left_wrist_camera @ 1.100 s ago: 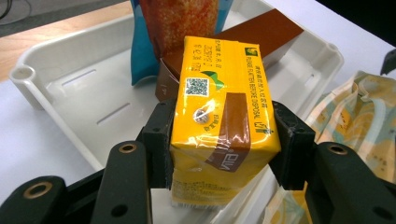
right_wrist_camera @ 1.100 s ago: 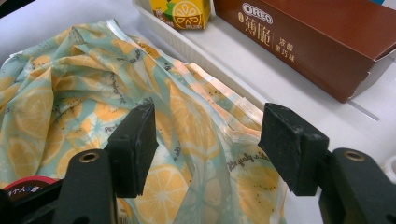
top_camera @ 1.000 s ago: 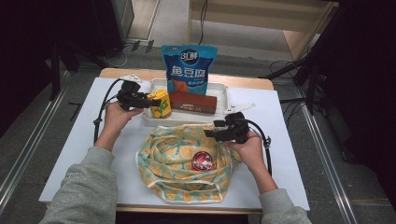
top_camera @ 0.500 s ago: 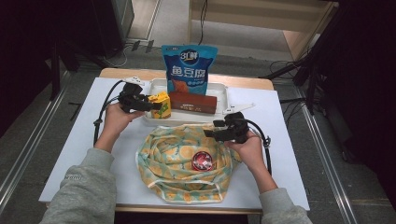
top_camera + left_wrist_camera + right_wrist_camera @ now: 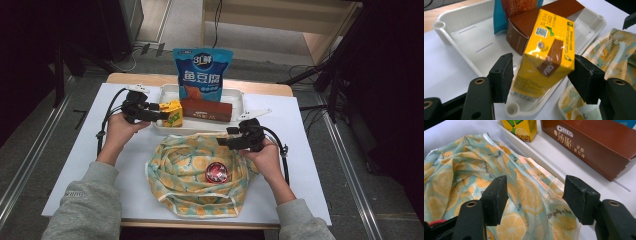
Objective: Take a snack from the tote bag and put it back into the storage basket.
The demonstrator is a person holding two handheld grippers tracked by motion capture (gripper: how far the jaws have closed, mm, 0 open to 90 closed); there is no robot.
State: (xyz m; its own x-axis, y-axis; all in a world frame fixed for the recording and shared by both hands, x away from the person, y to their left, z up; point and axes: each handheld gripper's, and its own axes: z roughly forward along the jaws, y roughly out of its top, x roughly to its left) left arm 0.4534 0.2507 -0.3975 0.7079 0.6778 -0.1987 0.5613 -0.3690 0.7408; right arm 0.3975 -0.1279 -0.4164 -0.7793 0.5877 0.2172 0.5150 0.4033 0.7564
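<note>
Left gripper jaws have just been opening around the yellow juice carton; both pads now stand clear of its sides, so it looks released. The carton has not shifted from its earlier spot: tilted, at the near-left corner of the white tray, leaning against the brown biscuit box. Carton is glossy, with a brown label patch and QR code. Right gripper is wide open over the fruit-print bag, gripping nothing.
</note>
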